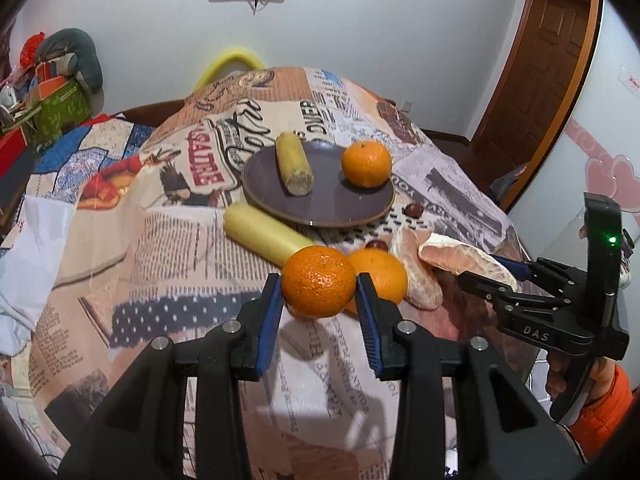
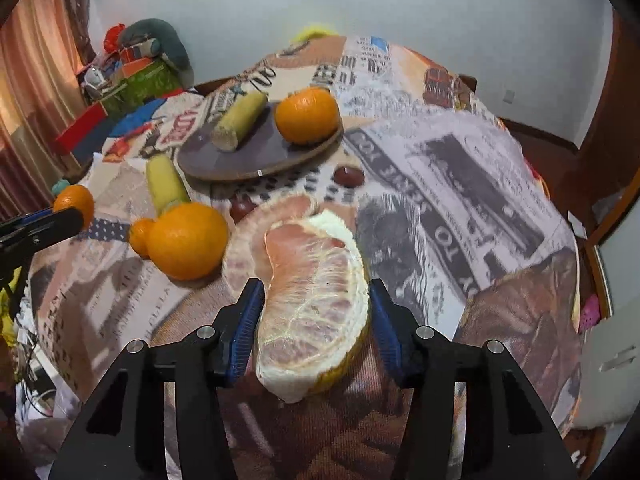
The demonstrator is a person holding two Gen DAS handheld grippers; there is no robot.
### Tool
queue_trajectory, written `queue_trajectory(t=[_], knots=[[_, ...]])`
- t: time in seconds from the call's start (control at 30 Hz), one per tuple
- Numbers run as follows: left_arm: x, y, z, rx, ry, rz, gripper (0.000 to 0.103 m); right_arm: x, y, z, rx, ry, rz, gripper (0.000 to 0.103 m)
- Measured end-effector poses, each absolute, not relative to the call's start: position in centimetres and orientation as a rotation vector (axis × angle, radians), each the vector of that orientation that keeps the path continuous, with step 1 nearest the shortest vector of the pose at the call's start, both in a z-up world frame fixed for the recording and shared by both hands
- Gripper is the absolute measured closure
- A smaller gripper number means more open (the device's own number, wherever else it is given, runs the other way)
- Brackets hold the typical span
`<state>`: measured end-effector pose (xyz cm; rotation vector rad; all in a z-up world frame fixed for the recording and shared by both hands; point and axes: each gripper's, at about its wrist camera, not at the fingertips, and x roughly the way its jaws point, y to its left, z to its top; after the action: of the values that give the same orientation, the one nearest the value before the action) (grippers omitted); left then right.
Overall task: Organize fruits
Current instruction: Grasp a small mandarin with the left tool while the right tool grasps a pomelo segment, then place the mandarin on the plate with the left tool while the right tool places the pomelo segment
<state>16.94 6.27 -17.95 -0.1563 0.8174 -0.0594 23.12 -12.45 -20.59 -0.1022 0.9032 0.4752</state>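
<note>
The left tool (image 1: 318, 286) holds an orange mandarin (image 1: 319, 281) between its blue pads, lifted a little above the table (image 1: 168, 280). Its skin is bright, with small pores and a few dark dots. The right tool (image 2: 316, 318) is closed on a peeled pomelo segment (image 2: 316, 304); the flesh is pale pink with white veins, and some white pith and yellow rind stay on its edge. In the left view the letters "DAS" are on the body of the right tool, and a green light shines on it.

Just behind the held mandarin, a second mandarin (image 1: 380, 274) and another pomelo piece (image 1: 416, 276) lie side by side on the table. Near them are a smooth pale yellow piece of sugarcane (image 1: 264, 234) and two small dark red fruits (image 1: 414, 210); what they are I cannot tell.

Further, toward the far edge, a dark round plate (image 1: 320, 208) carries a third mandarin (image 1: 366, 163) and a short yellowish sugarcane piece (image 1: 294, 163) with a rough cut end.

The tablecloth (image 1: 200, 160) is printed like old newspapers; the word "GINGER" can be read upside down, most other text is too blurred.
</note>
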Motion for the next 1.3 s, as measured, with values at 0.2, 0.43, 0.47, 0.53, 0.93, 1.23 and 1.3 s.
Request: queue_trajectory(t=[0.2, 0.43, 0.47, 0.53, 0.93, 1.23, 1.3], knots=[[18.1, 6.7, -16.9, -0.159, 0.786, -0.055, 0.066, 23.8, -11.9, -18.5, -0.091, 0.841, 0.501, 0.054], [20.1, 7.5, -16.2, -0.165, 0.762, -0.041, 0.066, 25.4, -11.0, -16.6, -0.081, 0.779, 0.523, 0.054], [20.5, 7.7, -16.1, -0.164, 0.759, -0.040, 0.066, 25.7, -10.8, -16.4, -0.081, 0.772, 0.527, 0.054], [21.1, 7.9, -16.0, -0.162, 0.754, -0.035, 0.066, 26.3, -10.5, -16.1, -0.077, 0.761, 0.534, 0.054], [25.6, 8.9, -16.1, -0.136, 0.736, -0.025, 0.066, 29.9, -7.9, -14.6, -0.065, 0.704, 0.581, 0.054], [29.2, 9.5, -16.9, -0.116, 0.738, -0.027, 0.066, 32.7, -5.8, -14.4, -0.084, 0.677, 0.604, 0.054], [30.1, 9.7, -17.2, -0.114, 0.743, -0.024, 0.066, 33.5, -5.4, -14.6, -0.090, 0.676, 0.608, 0.054]])
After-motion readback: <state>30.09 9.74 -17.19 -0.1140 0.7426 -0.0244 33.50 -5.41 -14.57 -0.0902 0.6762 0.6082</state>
